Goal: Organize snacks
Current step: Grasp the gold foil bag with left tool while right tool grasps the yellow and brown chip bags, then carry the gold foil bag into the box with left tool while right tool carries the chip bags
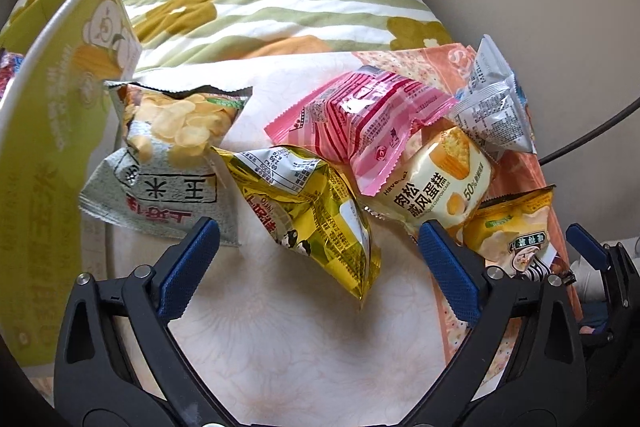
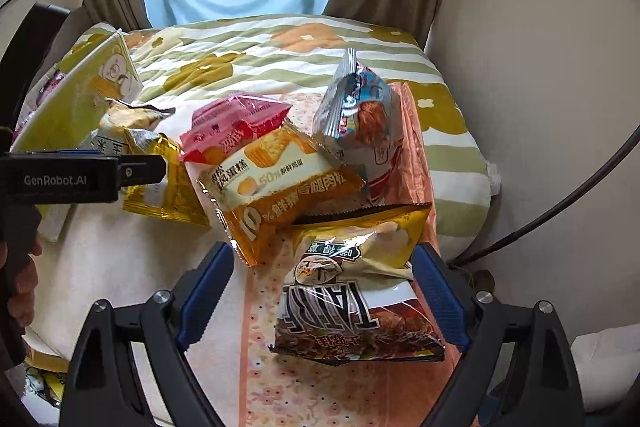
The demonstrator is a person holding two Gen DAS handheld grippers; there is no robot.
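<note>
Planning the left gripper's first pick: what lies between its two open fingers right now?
In the left wrist view, the gold foil snack bag lies between the left gripper's fingers, its lower corner pointing toward the camera; nothing is gripped yet.

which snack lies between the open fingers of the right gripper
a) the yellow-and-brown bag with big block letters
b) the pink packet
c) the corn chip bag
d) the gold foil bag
a: in the right wrist view the yellow-and-brown bag lies between the spread blue fingers of the right gripper, while the pink packet and the gold foil bag lie farther off to the left.
</note>
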